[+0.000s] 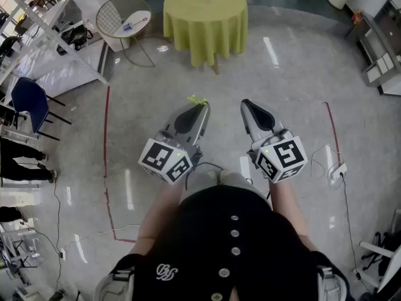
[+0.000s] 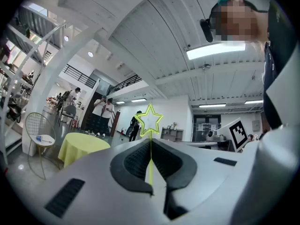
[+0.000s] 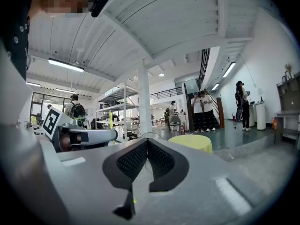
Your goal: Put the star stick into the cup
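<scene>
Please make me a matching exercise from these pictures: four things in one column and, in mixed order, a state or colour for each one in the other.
Things:
1 star stick
2 right gripper
3 round table
4 chair

States:
a blue
b shut, nothing in it
c clamped in the left gripper
d draped with a cloth

Pairs: 1-c, 2-b, 3-d, 4-a
</scene>
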The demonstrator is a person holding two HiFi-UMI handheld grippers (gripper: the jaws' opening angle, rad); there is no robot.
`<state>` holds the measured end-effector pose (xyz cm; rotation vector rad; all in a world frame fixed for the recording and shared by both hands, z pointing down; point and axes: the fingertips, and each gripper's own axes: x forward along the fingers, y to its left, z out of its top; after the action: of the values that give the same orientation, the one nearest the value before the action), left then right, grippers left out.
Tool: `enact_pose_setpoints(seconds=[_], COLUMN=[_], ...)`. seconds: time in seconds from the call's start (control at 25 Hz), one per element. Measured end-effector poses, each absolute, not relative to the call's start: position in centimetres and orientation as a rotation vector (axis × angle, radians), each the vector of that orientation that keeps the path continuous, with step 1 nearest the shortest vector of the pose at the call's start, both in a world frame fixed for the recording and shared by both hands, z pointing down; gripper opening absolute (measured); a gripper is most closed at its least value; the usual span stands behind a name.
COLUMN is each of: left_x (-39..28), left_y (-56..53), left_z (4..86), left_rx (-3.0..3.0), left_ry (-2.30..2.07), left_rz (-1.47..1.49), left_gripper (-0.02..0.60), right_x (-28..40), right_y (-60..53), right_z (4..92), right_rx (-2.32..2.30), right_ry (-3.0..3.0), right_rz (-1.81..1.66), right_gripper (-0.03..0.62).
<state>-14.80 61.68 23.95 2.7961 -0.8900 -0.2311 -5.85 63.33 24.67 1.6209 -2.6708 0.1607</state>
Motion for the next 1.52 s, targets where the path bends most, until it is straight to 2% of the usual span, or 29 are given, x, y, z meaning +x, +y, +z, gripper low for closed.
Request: enact_pose_setpoints(seconds=[0.92,1.32,1.52], left_x=[-14.3,-14.1,-13.3], left_y=[61.5,58.9,56.2], left_z=[24.9,25.3,26.2], left_rx=[2.825,2.829,2.801], left_ry=[-0.772,-0.75,-0.789], left_rz=[-0.193,-0.201,-0.204], left_gripper=[0.014,0.014,0.014], right_x=[-8.2,-9.1,-7.5], right_y=[62.6,60.5,57.5], right_z=[25.9,26.2,26.9], right_rx=[1.618,1.662,1.632], right_ry=[-2.692,-2.707,-2.701], right_rz=[0.265,0.281,0.278], right_gripper=[0.003,0.003,0.003])
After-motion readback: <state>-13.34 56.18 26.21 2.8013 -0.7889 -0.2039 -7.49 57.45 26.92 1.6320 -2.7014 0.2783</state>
